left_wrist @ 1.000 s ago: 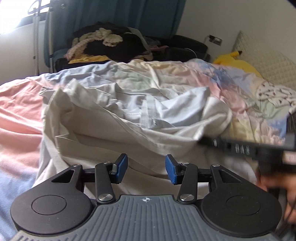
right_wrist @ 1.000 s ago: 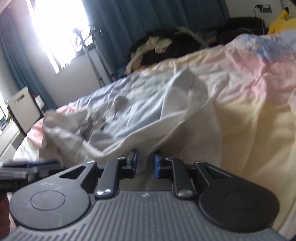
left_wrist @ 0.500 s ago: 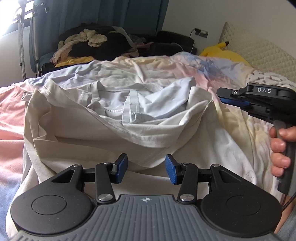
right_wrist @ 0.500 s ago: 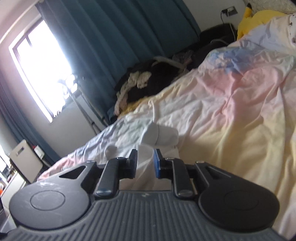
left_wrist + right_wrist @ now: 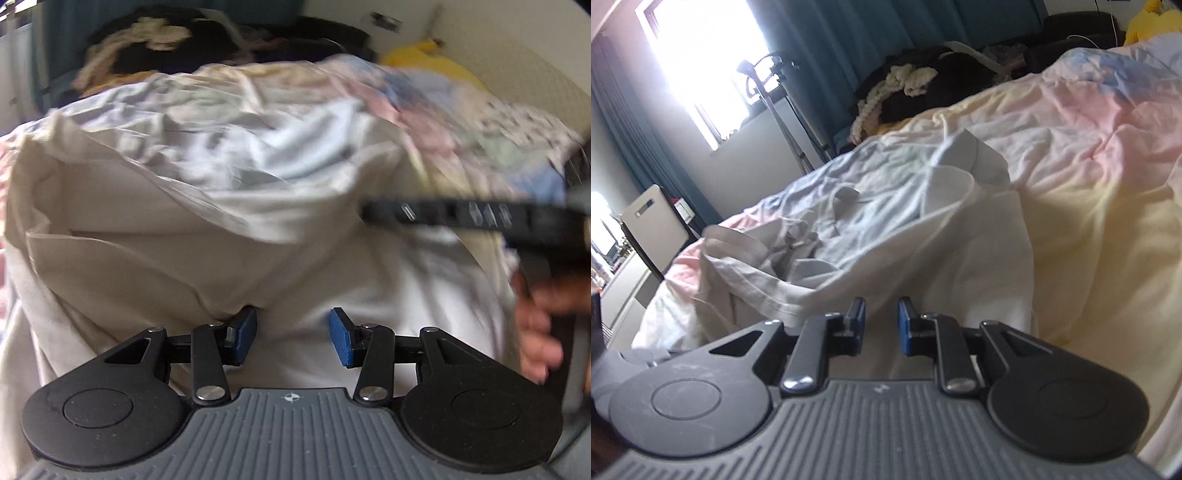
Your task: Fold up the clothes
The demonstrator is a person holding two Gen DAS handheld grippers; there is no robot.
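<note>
Low in the frame, the left gripper (image 5: pixel 293 334) stands half open over the cream T-shirt (image 5: pixel 184 243), nothing between its blue pads; the right gripper (image 5: pixel 881 325) shows a narrow empty gap at the shirt's near hem. The shirt lies rumpled mid-frame on the pastel duvet (image 5: pixel 1089 155), pale lining showing. No fold looks made; spreading flat and every fold seem left

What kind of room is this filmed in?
Most likely a bedroom in a home. A bed with a pastel duvet fills the view, teal curtains hang by a bright window, and a cream garment lies spread on the bed.
</note>
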